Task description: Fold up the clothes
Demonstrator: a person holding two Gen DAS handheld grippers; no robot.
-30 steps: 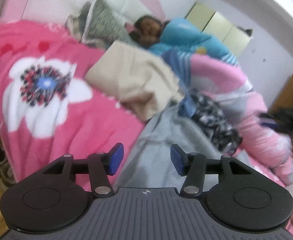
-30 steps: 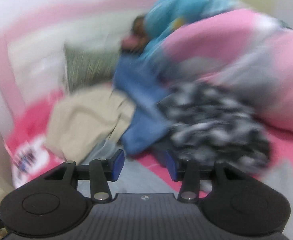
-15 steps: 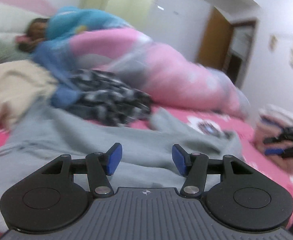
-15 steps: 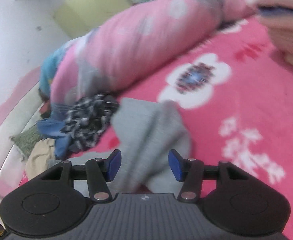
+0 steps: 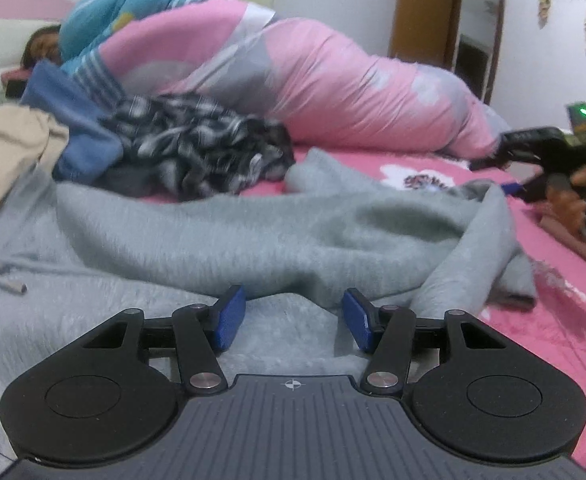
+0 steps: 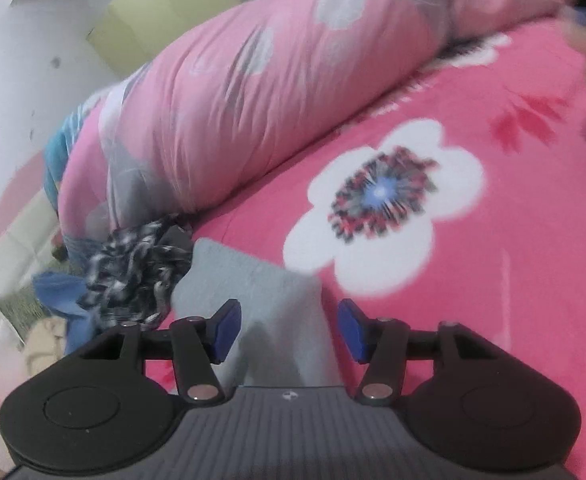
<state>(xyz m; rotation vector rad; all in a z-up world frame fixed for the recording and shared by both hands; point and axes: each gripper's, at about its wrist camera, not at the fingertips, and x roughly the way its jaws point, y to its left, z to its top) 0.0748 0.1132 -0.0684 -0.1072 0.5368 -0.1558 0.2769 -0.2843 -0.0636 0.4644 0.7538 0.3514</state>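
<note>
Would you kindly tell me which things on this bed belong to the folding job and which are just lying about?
Job in hand:
grey sweater
left gripper, open
right gripper, open

Lying about:
checked garment
blue garment
beige garment
pink duvet
flowered blanket

low bed-level views, perhaps shared sweater (image 5: 253,232)

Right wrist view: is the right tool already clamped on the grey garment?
No, the right tool is open, its blue pads apart on either side of the grey garment, which lies flat on the pink blanket.
</note>
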